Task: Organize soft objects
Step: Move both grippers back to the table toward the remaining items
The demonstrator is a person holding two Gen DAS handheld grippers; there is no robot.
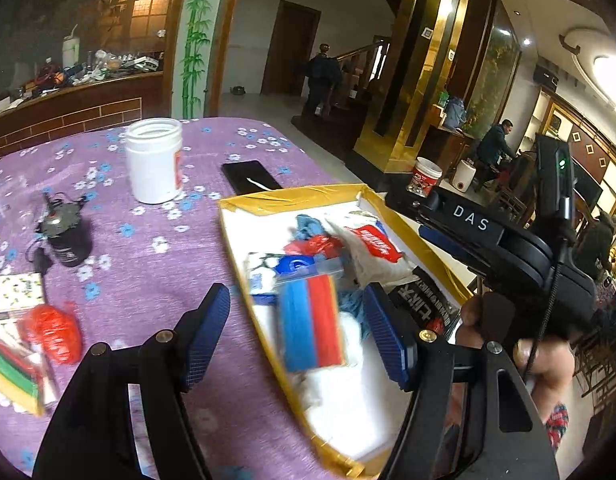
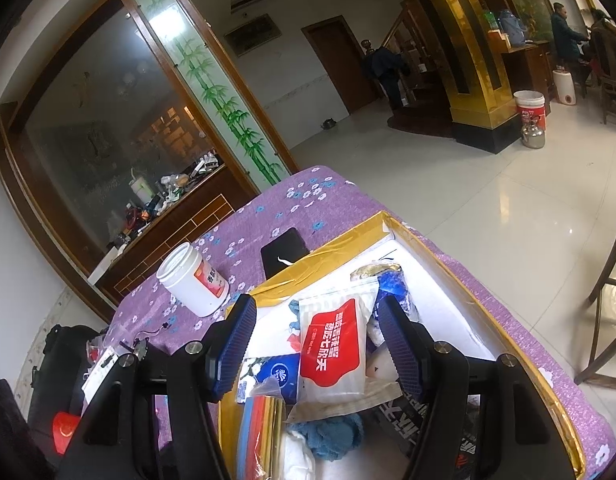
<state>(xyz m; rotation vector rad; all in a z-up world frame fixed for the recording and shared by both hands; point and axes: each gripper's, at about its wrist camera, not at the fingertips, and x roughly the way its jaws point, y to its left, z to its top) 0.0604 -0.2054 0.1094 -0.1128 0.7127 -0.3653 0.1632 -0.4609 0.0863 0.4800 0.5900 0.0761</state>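
Left gripper (image 1: 296, 336): jaws apart, nothing pinched; blue-red sponge pack (image 1: 311, 322) lies below them in gold-edged box (image 1: 244, 240). Right gripper (image 2: 318, 344): jaws apart, empty, over wipes pack (image 2: 334, 346). Both packs judged light, squashy, slippery film. Pinch yours mid-body.

Glossy white tile floor (image 2: 488, 200), bamboo-painted glass panel (image 2: 224, 100), gold pillar (image 1: 420, 80), brown door (image 2: 340, 64).

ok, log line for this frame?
left gripper: open, above sponge pack | right gripper: open, over white packet | box: holds soft items | red bag: outside on cloth
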